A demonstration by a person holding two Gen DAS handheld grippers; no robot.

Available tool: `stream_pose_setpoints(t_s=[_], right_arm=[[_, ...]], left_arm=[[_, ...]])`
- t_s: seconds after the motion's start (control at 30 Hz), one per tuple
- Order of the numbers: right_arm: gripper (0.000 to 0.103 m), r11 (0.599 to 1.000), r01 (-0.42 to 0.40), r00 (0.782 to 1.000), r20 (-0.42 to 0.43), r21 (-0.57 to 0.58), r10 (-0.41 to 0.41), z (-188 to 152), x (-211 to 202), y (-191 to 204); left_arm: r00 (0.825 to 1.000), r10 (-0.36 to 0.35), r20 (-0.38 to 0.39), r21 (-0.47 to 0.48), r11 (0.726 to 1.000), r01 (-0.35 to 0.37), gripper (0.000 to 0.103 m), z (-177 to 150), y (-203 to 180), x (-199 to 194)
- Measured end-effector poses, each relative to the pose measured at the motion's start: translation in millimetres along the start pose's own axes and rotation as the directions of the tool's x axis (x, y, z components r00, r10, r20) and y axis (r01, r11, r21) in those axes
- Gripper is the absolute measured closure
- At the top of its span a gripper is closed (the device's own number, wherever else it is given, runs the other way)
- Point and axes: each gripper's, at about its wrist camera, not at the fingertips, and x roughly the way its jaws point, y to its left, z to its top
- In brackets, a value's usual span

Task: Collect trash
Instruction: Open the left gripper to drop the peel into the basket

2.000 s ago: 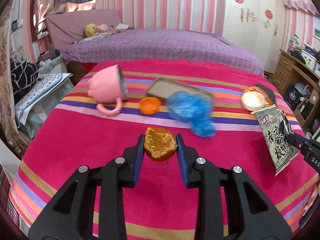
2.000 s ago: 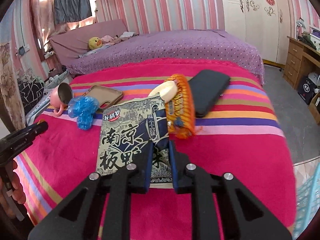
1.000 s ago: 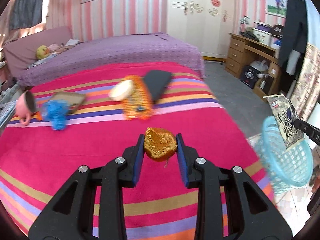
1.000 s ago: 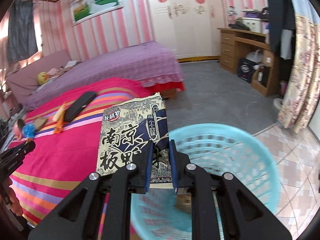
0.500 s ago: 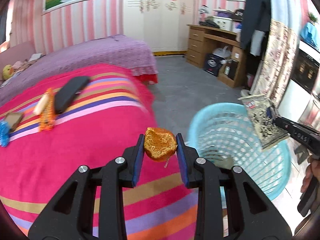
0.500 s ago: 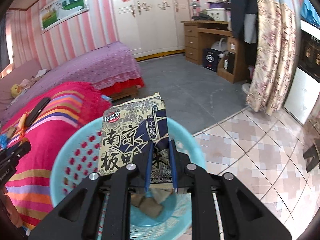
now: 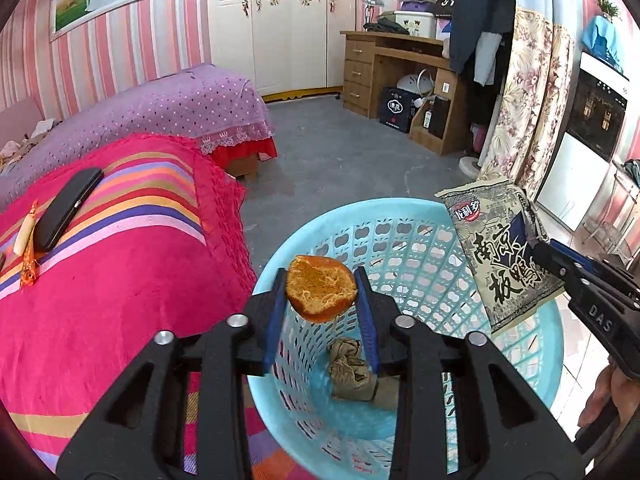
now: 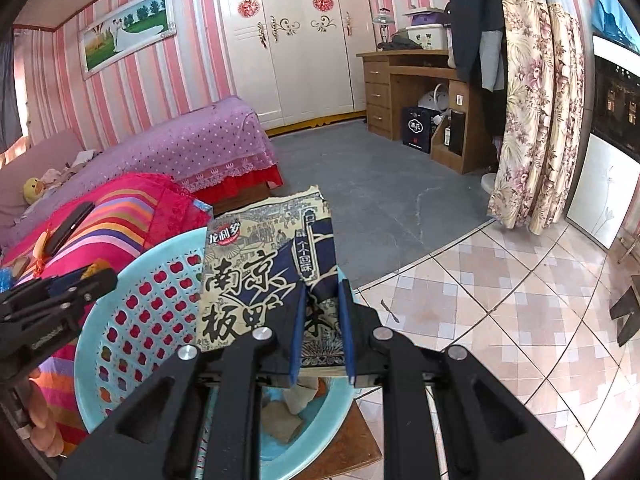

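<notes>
My left gripper [image 7: 321, 294] is shut on an orange peel [image 7: 321, 293] and holds it over the light blue basket [image 7: 416, 240]. My right gripper [image 8: 322, 312] is shut on a grey-and-navy snack wrapper [image 8: 264, 272] above the basket's rim [image 8: 96, 344]; the wrapper also shows in the left wrist view [image 7: 500, 256]. Crumpled brown paper [image 7: 352, 368] lies at the bottom of the basket.
The bed with the pink striped blanket [image 7: 120, 264] is left of the basket. A black phone [image 7: 66, 208] and an orange wrapped snack [image 7: 26, 248] lie on the blanket. A wooden desk [image 7: 400, 76], flowered curtains [image 7: 528, 112] and tiled floor [image 8: 500, 300] lie beyond.
Both grippers swung from the bed to the basket with their loads. The peel has come over the basket's inside; the wrapper sits at its rim.
</notes>
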Motion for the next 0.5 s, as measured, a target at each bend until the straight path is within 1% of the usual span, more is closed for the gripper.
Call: stream_pose_setpoints(t_s=[0.03,0.07,0.1,0.13,0.2,0.3,0.4,0.43,0.5], right_arm=[[0.086,1.0,-0.002,1.0,0.004,-0.005,0.002,0,0,1],[0.086,1.0,-0.003,1.0,0.007,-0.009,0.003,0,-1,1],[0.086,1.0,-0.002,1.0,0.01,-0.013,0.002,0,-1,2],[0.086,1.0,0.0,1.0,0.012,-0.016,0.0,0,-1,2],[0.086,1.0,0.003,1.0,0.016,-0.017,-0.003,-2,0,2],[0.086,1.0,-0.002,1.0,0.011,-0.019,0.002,-5,3,3],[0.086,0.999,-0.011,1.0,0.003,-0.031,0.011,-6,5,9],[0.084,0.999,-0.017,1.0,0.002,-0.036,0.017,-6,5,11],[0.083,0.999,-0.025,1.0,-0.007,-0.048,0.024,-6,7,18]], left_arm=[[1.0,0.004,0.001,-0.001,1.0,-0.004,0.054,0,1,0],[1.0,0.013,0.009,-0.006,1.0,-0.013,0.043,1,2,0],[1.0,0.014,0.016,-0.01,1.0,-0.014,0.037,0,6,-3],[1.0,0.009,0.019,-0.012,1.0,-0.009,0.034,1,9,-4],[0.999,0.022,0.027,-0.014,1.0,-0.021,0.022,1,14,-8],[0.997,0.052,0.057,-0.007,0.999,-0.051,0.015,2,24,-16],[0.995,0.079,0.066,-0.013,0.997,-0.079,0.013,1,39,-22],[0.994,0.084,0.066,-0.02,0.996,-0.083,0.013,1,43,-23],[0.994,0.088,0.061,-0.042,0.995,-0.086,0.012,-1,54,-27]])
